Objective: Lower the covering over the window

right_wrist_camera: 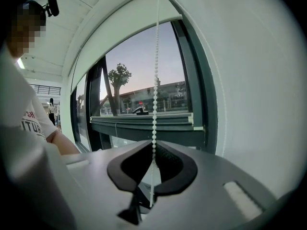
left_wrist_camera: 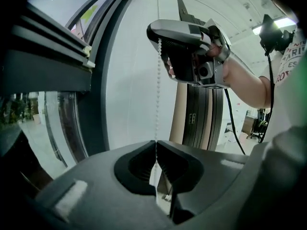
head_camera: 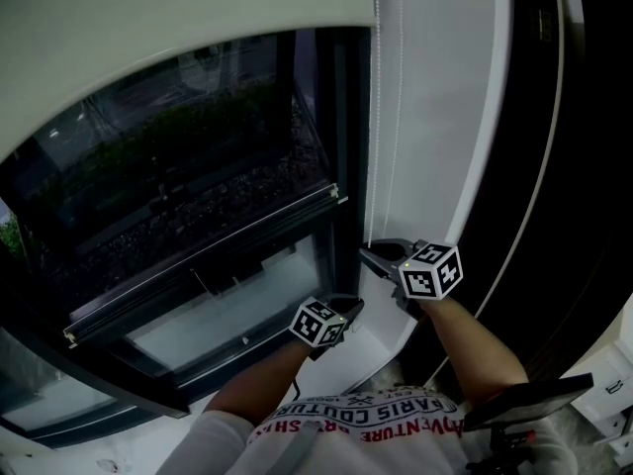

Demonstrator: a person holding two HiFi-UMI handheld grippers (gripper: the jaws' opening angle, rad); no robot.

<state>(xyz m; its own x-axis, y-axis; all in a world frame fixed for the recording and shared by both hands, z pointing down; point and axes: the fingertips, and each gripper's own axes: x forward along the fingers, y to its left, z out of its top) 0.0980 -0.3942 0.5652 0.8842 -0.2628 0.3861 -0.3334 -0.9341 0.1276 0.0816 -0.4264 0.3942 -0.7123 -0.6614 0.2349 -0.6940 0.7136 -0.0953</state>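
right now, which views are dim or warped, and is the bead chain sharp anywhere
Head view: dim, fisheye bows the window frame. Left gripper view: bead chain crisp against the pale wall. Right gripper view: chain sharp against the dusk sky, corners vignetted black.

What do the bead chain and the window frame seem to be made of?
The bead chain looks like white plastic: small, round, matte beads in one string. The window frame is probably dark coated metal, judging by its straight, sharp-edged profiles and smooth satin surface.

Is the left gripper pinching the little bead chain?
Touching. The left gripper view shows the left gripper with its jaws closed on the bead chain.
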